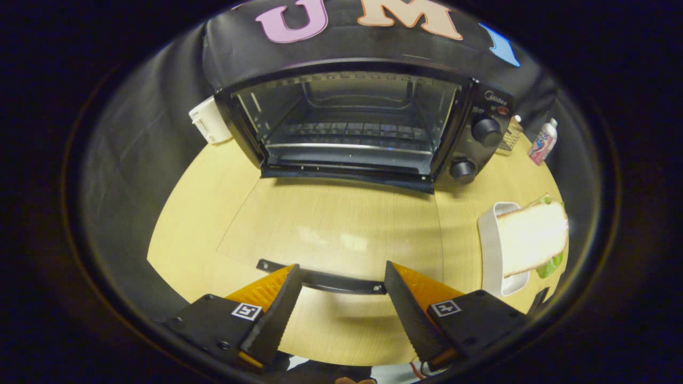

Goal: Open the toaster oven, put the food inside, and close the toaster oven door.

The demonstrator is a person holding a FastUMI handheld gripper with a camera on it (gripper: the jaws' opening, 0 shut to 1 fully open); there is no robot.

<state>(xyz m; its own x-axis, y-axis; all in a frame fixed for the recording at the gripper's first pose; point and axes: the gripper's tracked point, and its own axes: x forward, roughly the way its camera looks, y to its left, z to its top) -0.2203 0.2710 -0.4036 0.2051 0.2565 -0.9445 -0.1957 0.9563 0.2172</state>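
Glass door (331, 224) of the toaster oven (363, 128) lies folded flat on the worktop (197, 213), its handle (341, 281) between the fingers of our hand-held gripper (341, 298). Fingers stand wide apart and hold nothing; whether they touch the handle we cannot tell.

Risks as we read them, left to right:
- The white box (208, 120) sits right beside the oven's left wall; a shove on the oven could knock it.
- The open door sits between us and the cavity. Reaching low, we could lean on it and tip the oven.
- The sandwich (533, 234) overhangs its white dish (491, 245), well to the right of the door. A two-finger pinch on soft bread may crush it or shed the green filling; a side nudge may slide the dish off the worktop edge.
- The wire rack (347, 130) inside is low; the bread could snag on the lip.

Count: one oven, one door, one rack, two knobs (485, 130), one sandwich, one dish, one white box, one bottle (543, 141) far right.
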